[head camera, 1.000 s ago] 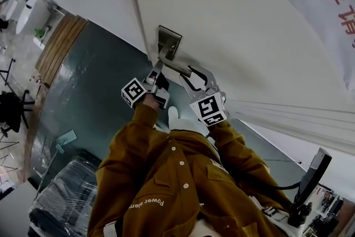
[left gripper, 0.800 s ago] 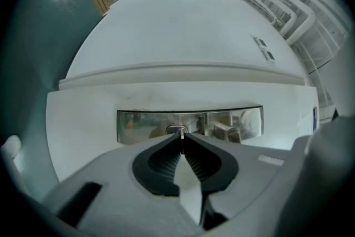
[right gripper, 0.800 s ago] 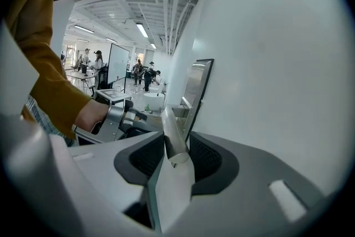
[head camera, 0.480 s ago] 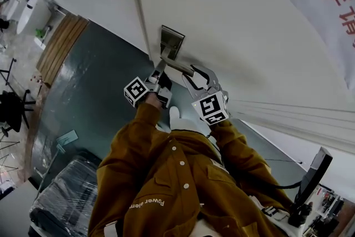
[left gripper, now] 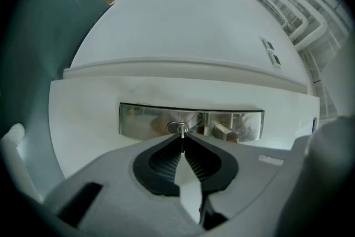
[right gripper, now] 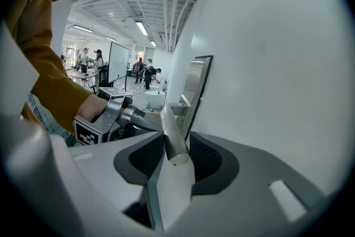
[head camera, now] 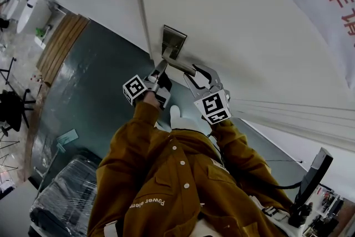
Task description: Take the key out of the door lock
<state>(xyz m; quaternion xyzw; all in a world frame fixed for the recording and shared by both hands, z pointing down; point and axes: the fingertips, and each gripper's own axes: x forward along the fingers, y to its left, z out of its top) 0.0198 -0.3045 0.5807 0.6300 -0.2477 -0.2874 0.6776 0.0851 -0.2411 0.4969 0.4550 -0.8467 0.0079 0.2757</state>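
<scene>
Near the centre of the head view, a brushed-metal lock plate sits on the edge of a white door, with the door handle slanting down to the right from it.

The left gripper reaches up to the plate from below. In the left gripper view, just below frame centre, its ribbed black pads are drawn almost together on the thin blade of the key. The key stands on edge in the oval keyhole, left of the middle of the plate.

The right gripper sits just right of the left one. In the right gripper view its jaws stand partly apart and are clamped on the free end of the handle, which runs back to the plate. The left gripper shows at centre left there, below an ochre sleeve.
</scene>
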